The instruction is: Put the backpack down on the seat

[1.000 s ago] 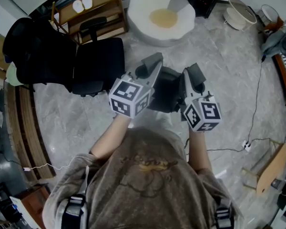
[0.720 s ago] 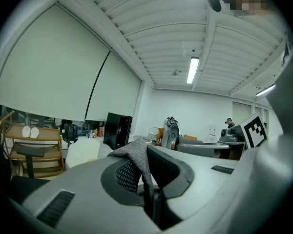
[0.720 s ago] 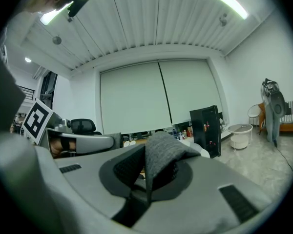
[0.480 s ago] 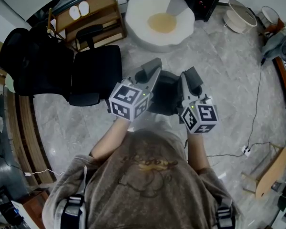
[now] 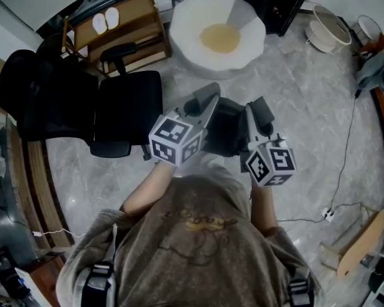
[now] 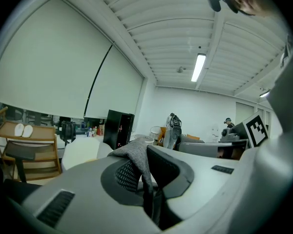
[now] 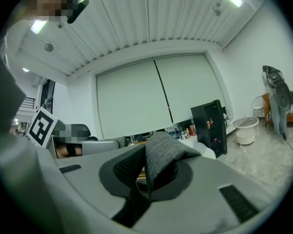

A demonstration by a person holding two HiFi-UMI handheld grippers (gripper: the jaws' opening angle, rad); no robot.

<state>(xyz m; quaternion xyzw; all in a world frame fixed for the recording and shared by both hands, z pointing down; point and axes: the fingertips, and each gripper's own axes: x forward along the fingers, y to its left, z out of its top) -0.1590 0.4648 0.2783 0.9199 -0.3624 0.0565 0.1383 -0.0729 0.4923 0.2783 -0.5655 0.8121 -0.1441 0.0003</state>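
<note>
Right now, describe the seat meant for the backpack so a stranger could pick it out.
Find the big white round cushion with a yellow centre on the floor. Left of it stands a wooden rack holding white slippers, and nearer than that, the office chair. Unlike the pale rack, it is black and padded.

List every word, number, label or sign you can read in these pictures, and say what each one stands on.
No words or numbers can be read anywhere.
Left cube: black-and-white square marker patterns, no letters.
Right cube: the same kind of marker patterns, no letters.
Shirt print: a faded design, too blurred to read.
</note>
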